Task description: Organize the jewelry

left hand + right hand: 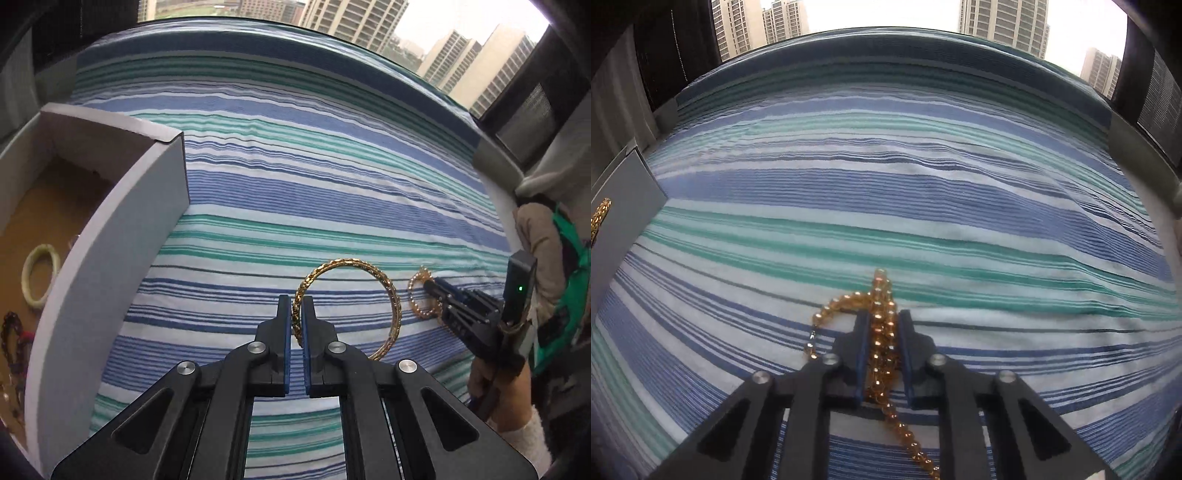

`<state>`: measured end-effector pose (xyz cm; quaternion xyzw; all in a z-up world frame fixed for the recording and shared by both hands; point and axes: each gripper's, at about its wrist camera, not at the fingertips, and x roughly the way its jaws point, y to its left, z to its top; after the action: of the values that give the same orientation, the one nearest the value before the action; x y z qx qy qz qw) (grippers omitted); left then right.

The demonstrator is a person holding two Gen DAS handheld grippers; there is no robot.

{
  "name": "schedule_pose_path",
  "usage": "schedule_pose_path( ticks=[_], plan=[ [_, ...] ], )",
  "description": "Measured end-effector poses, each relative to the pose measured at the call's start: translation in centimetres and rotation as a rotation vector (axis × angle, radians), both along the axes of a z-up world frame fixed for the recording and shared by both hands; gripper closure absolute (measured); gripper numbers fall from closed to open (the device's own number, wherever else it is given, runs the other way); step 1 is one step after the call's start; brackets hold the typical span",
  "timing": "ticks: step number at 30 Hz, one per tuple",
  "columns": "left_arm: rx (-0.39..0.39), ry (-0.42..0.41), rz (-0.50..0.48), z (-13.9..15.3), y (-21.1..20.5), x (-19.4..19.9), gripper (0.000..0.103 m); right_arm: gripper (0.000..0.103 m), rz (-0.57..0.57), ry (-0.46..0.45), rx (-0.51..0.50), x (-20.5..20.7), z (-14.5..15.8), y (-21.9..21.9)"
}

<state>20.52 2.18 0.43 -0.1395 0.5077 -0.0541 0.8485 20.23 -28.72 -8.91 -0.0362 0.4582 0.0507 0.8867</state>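
The left gripper had its blue-padded jaws clamped on the rim of a gold bangle, which stood tilted with its far side down on the striped cloth. To the left sat an open cardboard box, and inside it lay a pale green bangle and some dark beaded pieces — too blurred to tell apart. Just right of the gold bangle, the right gripper reached in low over the cloth from the right. In its own view, an amber bead strand ran between its two pads, which stood a little apart on either side of the beads; whether they were actually pinching the strand I could not tell. A loop of the same strand curled out to the left and the rest trailed back beneath the gripper.
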Motion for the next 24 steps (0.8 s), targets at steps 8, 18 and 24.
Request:
schedule_pose_path(
  ticks=[8,18,24],
  plan=[
    [-0.042,-0.025,0.019,2.3,1.9,-4.9,0.101,0.088,0.033,-0.148,0.111,-5.0,6.2,-0.5],
    [-0.124,-0.066,0.008,5.6,4.6,-10.9,0.101,0.088,0.096,-0.303,0.205,-9.3,16.7,0.7],
    [-0.137,-0.116,0.054,8.5,8.3,-14.6,0.101,0.095,0.192,-0.318,0.227,-9.1,21.6,3.7]
  ],
)
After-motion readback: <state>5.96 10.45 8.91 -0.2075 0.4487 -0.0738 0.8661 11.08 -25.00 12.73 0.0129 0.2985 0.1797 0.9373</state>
